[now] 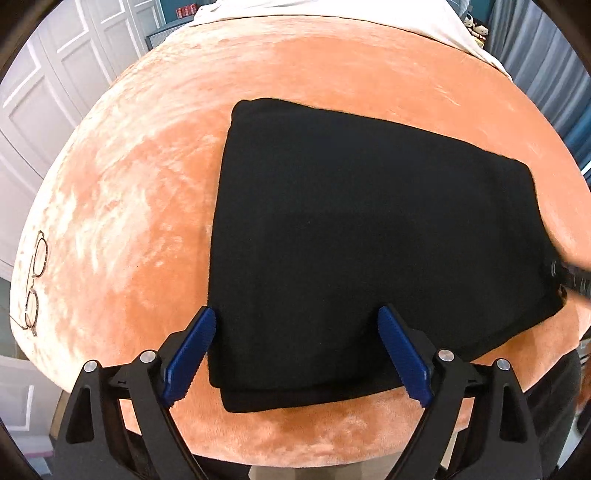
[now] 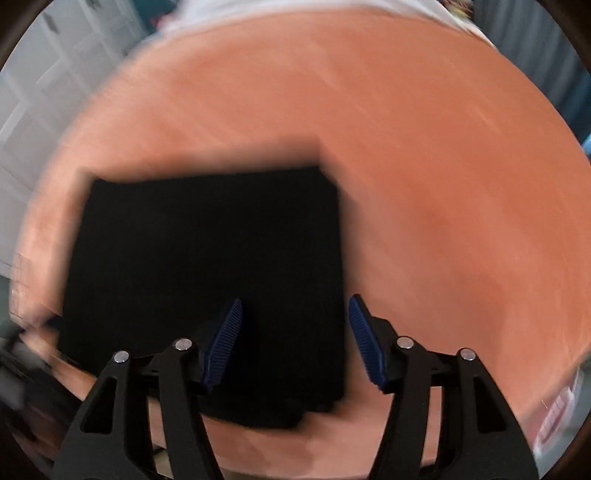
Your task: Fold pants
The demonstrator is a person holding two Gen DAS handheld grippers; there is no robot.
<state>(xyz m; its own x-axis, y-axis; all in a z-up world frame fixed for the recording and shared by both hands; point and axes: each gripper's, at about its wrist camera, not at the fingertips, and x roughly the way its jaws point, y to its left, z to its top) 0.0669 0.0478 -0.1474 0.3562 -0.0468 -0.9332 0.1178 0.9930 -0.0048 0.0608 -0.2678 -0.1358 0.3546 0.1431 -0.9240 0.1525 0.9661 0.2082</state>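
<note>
The pants (image 1: 369, 251) are lying folded into a black, roughly rectangular stack on the orange plush blanket (image 1: 147, 184), with layered edges showing at the stack's near end. The landmark here is that stack.

The left gripper (image 1: 297, 354) is hovering over the near end of the pants with its blue pads spread wide and nothing between them; one pad (image 1: 192, 354) is sitting just off the pants' left edge, the other (image 1: 402, 354) over the black cloth. Whether the pads are touching the fabric cannot be told.

The right gripper (image 2: 295, 339) is showing in a heavily blurred right wrist view, also spread apart and holding nothing. Its left pad (image 2: 223, 343) is over the pants (image 2: 207, 280), and its right pad (image 2: 365, 343) is just beyond the pants' right edge, over the blanket (image 2: 443, 184). In the left wrist view, a dark blurred shape is sitting at the pants' right edge; it is too smeared to identify.

A pair of glasses (image 1: 35, 280) is lying on the blanket well to the left of the pants, near the blanket's edge. Beyond the pants, at the far end of the blanket, a white sheet (image 1: 332, 18) is showing. White panelled doors (image 1: 55, 92) are standing far left of the pants.
</note>
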